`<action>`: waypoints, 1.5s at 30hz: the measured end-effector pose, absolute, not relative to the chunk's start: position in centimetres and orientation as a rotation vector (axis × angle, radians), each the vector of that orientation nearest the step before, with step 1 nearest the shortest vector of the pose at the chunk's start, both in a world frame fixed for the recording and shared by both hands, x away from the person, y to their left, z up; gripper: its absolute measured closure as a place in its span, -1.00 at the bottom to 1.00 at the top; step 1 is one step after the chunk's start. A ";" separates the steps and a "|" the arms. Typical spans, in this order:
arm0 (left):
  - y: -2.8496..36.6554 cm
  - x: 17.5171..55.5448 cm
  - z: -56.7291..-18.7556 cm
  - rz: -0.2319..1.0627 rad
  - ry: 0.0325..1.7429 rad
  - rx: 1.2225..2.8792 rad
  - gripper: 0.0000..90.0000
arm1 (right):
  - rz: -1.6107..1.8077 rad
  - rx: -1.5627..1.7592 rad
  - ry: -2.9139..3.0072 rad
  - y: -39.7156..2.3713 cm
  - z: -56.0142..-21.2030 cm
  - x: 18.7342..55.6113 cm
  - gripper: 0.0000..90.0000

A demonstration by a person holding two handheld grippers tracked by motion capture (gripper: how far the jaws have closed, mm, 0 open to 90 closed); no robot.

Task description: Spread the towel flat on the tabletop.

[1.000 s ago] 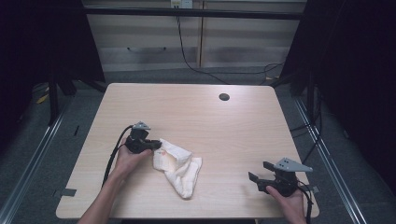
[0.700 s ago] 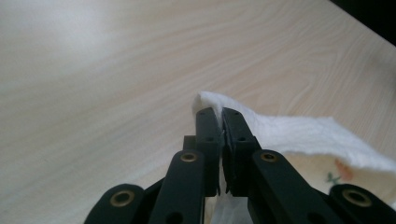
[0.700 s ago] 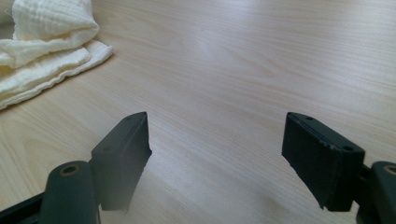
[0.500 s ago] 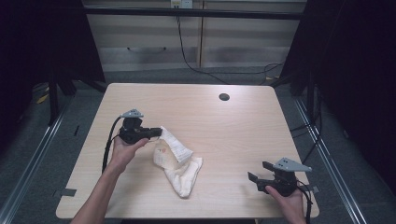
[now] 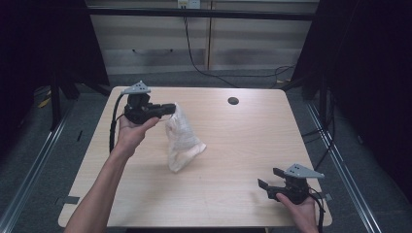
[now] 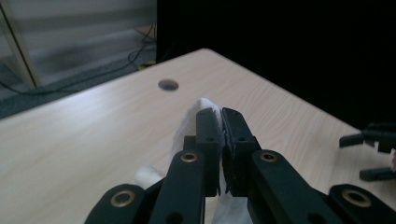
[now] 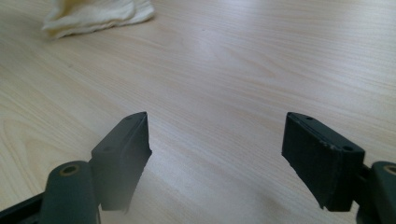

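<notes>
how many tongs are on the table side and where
2: left tongs raised at the table's left, shut on the cloth; right tongs open, low at the near right corner.

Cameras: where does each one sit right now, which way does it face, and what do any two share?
High view: above the table, looking forward and down; both forearms, left gripper, right gripper.
Left gripper view: along shut jaws pinching the white cloth, facing the table hole.
Right gripper view: low over the wood, open jaws.
Shared: all three show the cloth.
</notes>
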State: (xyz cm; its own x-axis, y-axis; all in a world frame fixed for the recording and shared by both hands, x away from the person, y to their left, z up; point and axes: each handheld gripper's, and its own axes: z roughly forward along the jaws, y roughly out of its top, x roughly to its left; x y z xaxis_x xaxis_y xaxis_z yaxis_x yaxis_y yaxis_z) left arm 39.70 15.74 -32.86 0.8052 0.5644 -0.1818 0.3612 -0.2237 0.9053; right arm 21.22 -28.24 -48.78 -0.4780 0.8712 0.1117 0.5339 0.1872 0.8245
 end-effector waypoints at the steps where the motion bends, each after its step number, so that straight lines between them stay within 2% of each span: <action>1: 15.6 39.6 -32.2 0.229 0.694 1.834 0.92 | 1.203 1.319 2.085 -28.3 -48.8 21.2 -0.49; 7: 15.4 37.8 -30.3 0.243 0.597 1.826 0.92 | 1.204 1.319 2.088 -28.4 -48.8 21.2 -0.49; 11: 15.3 35.8 -33.2 0.206 0.560 1.919 0.92 | 1.204 1.321 2.086 -28.3 -48.8 21.1 -0.49; 12: 15.7 34.9 -35.6 0.172 0.566 1.957 0.92 | 1.206 1.321 2.086 -28.3 -48.8 21.2 -0.49; 15: 16.8 34.0 -39.2 0.114 0.615 1.990 0.92 | 1.206 1.325 2.090 -28.2 -48.7 21.1 -0.49; 16: 16.8 34.0 -39.2 0.114 0.615 1.990 0.92 | 1.206 1.325 2.090 -28.2 -48.7 21.1 -0.49; 17: 17.7 33.5 -41.0 0.100 0.647 2.023 0.92 | 1.199 1.320 2.091 -28.1 -48.8 21.3 -0.49; 23: 19.8 32.2 -43.2 0.040 0.679 2.048 0.92 | 1.201 1.315 2.106 -27.6 -48.8 21.5 -0.48; 26: 19.9 30.6 -44.9 0.021 0.669 2.117 0.92 | 1.196 1.298 2.120 -27.1 -48.7 21.8 -0.48; 31: 20.2 30.6 -47.2 0.038 0.730 2.222 0.92 | 1.214 1.263 2.141 -26.2 -48.1 22.2 -0.47; 33: 21.0 31.4 -48.5 0.019 0.804 2.207 0.92 | 1.229 1.230 2.153 -25.1 -47.5 23.0 -0.44; 38: 21.3 31.7 -49.3 0.010 0.824 2.199 0.91 | 1.268 1.174 2.193 -22.9 -46.9 25.4 -0.32; 39: 21.4 31.8 -49.3 0.010 0.832 2.188 0.91 | 1.282 1.137 2.229 -21.1 -46.5 27.2 -0.25; 42: 21.6 31.8 -49.2 0.031 0.846 2.186 0.92 | 1.303 1.101 2.258 -19.6 -46.4 28.8 -0.18; 43: 21.9 31.9 -49.1 0.040 0.857 2.171 0.92 | 1.323 1.084 2.287 -17.9 -46.3 30.8 -0.12; 45: 22.7 32.2 -49.0 0.076 0.911 2.160 0.92 | 1.331 1.069 2.309 -16.6 -46.4 32.4 -0.08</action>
